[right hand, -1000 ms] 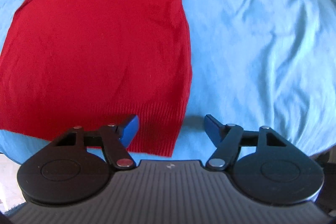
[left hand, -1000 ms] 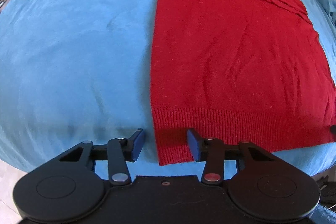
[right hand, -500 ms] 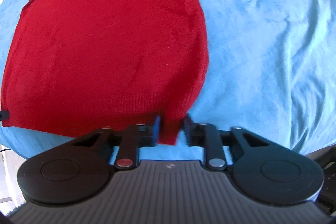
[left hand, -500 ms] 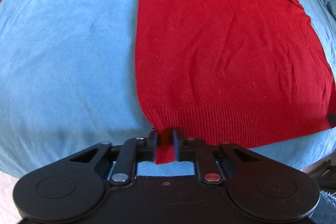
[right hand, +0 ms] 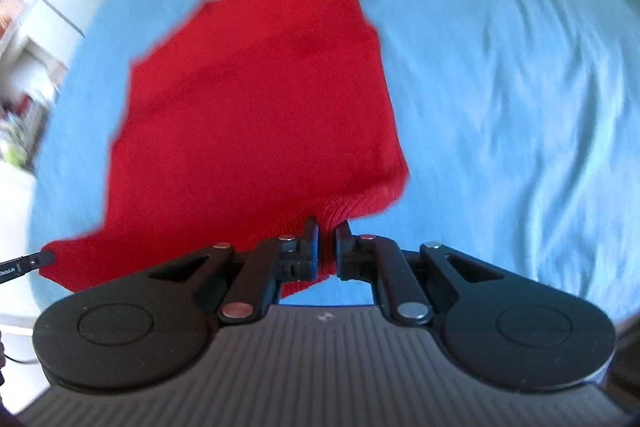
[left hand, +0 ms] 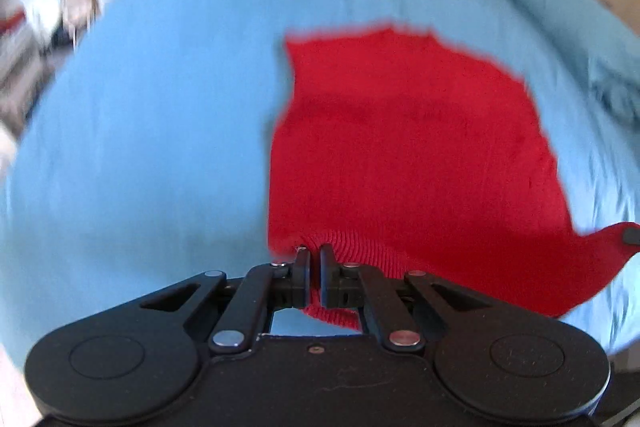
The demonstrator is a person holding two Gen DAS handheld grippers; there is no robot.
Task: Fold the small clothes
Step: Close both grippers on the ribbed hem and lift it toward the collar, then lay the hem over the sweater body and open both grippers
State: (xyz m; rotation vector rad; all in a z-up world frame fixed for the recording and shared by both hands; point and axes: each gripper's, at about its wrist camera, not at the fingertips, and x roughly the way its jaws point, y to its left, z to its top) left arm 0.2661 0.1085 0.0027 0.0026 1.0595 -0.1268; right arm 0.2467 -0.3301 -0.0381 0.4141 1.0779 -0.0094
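Our left gripper (left hand: pixel 314 255) and right gripper (right hand: pixel 327 231) each pinch the red knitted sweater (left hand: pixel 404 147) hem; we risk uneven lifting, making crooked fold.

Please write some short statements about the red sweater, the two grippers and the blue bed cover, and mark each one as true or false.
1. The left gripper is shut on the ribbed hem of the red sweater. True.
2. The right gripper is open and holds nothing. False: it is shut on the sweater's other hem corner.
3. The sweater lies on a blue bed cover. True.
4. The whole sweater lies flat. False: the hem end is lifted off the cover at both held corners.
5. The bed cover is white. False: it is blue.
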